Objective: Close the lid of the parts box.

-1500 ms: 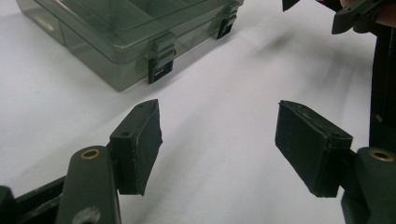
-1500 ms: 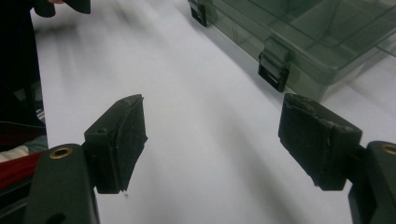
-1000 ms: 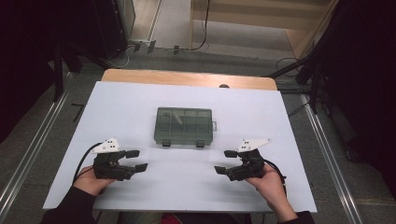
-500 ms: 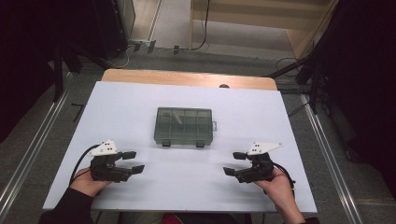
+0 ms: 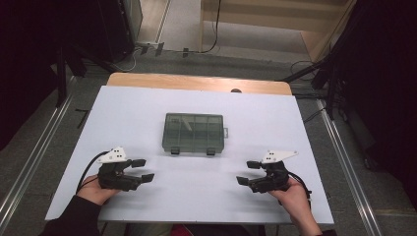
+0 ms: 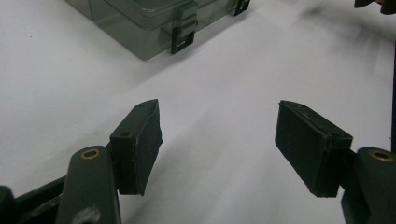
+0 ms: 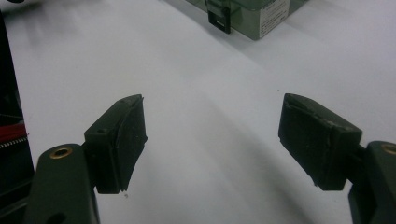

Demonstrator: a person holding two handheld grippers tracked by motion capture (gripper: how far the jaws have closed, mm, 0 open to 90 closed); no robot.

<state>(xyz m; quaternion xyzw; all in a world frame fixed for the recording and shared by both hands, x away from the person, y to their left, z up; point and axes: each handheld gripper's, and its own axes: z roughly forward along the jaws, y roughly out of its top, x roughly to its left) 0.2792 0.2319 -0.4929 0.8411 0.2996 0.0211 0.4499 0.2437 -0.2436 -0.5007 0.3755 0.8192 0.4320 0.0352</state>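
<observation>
**Both grippers spread and empty, green case shut at mid-table**

Seen from the high view: a white sheet (image 5: 147, 113) laid over a wooden table (image 5: 196, 82), bare wood left showing as a strip along the far edge. Grey floor all round, metal rails down both sides, dark equipment and cables at the left and right, a pale wooden panel at the far end of the room.

Placed near the middle of the sheet: a translucent green compartment case (image 5: 193, 132), lid down, two dark latches on the near side. Possibly something pale inside a far-left compartment, but too blurred to name.

Held at the near left corner: left gripper (image 5: 142, 169), jaws released and wide, nothing between them, pointed inward. Well apart from the case, which lies ahead of it at upper left in the left gripper view (image 6: 140, 23), one latch hanging loose-looking at the corner.

Held at the near right: right gripper (image 5: 248, 173), jaws likewise parted and empty, white surface between the pads (image 7: 121, 140). Case corner with a label ahead at upper right (image 7: 252, 14).
</observation>
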